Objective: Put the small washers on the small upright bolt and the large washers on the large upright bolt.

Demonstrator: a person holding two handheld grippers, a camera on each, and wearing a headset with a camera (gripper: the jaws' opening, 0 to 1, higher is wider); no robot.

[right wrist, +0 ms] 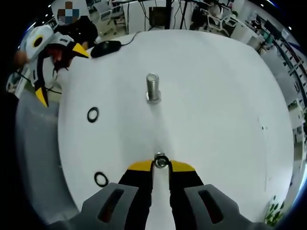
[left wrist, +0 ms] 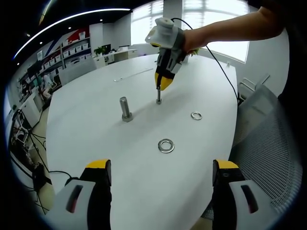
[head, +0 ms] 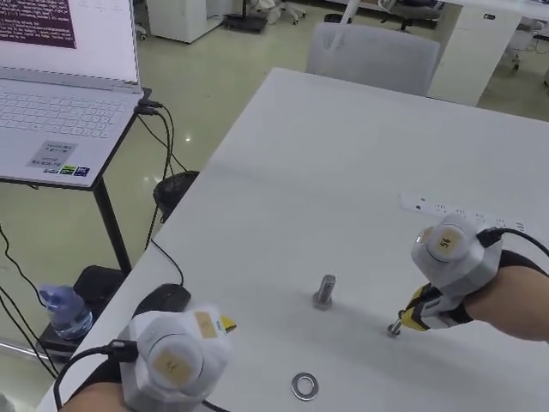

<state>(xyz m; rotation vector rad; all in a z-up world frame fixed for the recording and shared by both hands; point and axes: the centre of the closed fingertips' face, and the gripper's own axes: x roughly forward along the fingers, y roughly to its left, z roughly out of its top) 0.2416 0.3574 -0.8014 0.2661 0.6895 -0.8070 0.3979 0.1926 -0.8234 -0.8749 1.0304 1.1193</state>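
Left gripper [left wrist: 161,167] hangs back, jaws spread wide and empty, two loose washers [left wrist: 166,145] lying untouched on the table [left wrist: 91,143], while the right gripper [head: 401,324], pinched on what appears a small washer [right wrist: 160,160], sits directly atop the small upright bolt [left wrist: 158,99], evidently to thread it, near the large upright bolt [right wrist: 152,87].

**Camera layout: one high head view and two low gripper views, each gripper view with the other gripper in frame.**

The head view looks forward and down from above the near edge of the tabletop [head: 343,172], at middle range, with the left gripper [head: 219,326] at lower left and the right gripper [head: 401,323] at right. The left gripper view sits low and set back, facing across the tabletop between its own wide-apart jaws. The right gripper view sits very near, its close-set jaws at the small bolt [right wrist: 160,160], facing the large bolt [right wrist: 152,87]. All three views share both bolts; both gripper views share the two loose washers [left wrist: 166,145].
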